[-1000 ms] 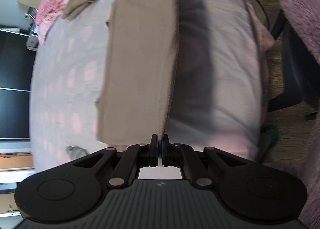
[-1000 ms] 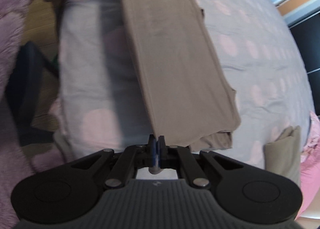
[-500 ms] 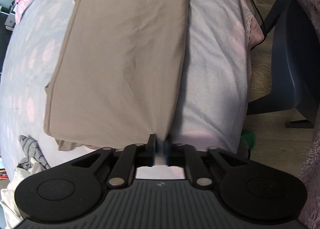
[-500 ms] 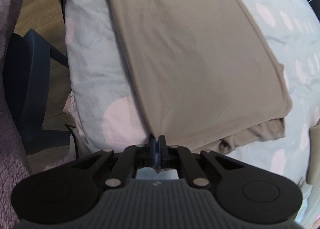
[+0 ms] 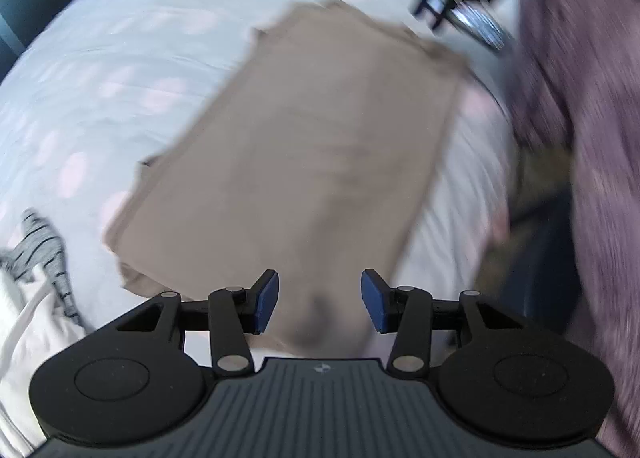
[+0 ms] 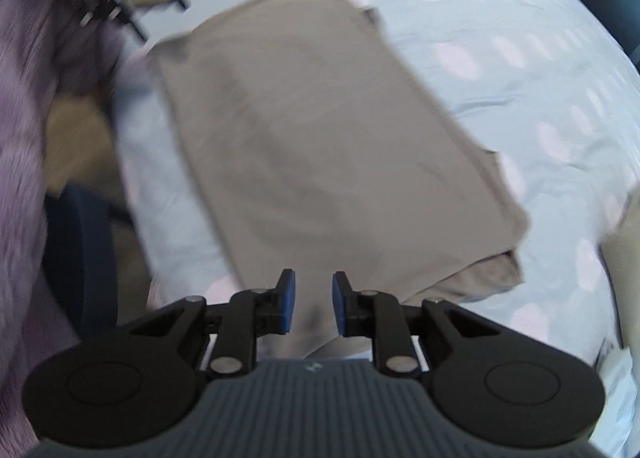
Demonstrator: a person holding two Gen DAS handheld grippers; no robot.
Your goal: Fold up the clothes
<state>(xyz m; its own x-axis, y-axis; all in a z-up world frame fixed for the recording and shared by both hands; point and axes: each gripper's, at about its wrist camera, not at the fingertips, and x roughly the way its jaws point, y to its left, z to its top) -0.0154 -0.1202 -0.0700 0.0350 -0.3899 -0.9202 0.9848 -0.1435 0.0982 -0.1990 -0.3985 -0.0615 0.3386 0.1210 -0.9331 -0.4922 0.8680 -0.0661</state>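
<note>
A taupe garment [image 5: 304,162] lies folded into a long flat rectangle on the pale spotted bedsheet [image 5: 100,70]. In the left wrist view my left gripper [image 5: 319,304] hovers over the garment's near end, its jaws opening, blue pads apart and pressing on nothing. In the right wrist view the same garment [image 6: 320,146] stretches away from my right gripper [image 6: 313,304], whose jaws are also opening above the garment's near edge, with the cloth lying free below the gap. Both views are blurred by motion.
A striped grey and white heap of clothes [image 5: 36,254] lies at the left. A purple fluffy sleeve [image 5: 592,138] fills the right of the left wrist view. A dark chair [image 6: 84,258] stands by the bed's edge. Another folded beige item [image 6: 624,254] lies at the right.
Both grippers have let go of the garment's edge and their jaws have parted. The garment now lies flat on the bed, and both hands have rolled and shifted over it.
</note>
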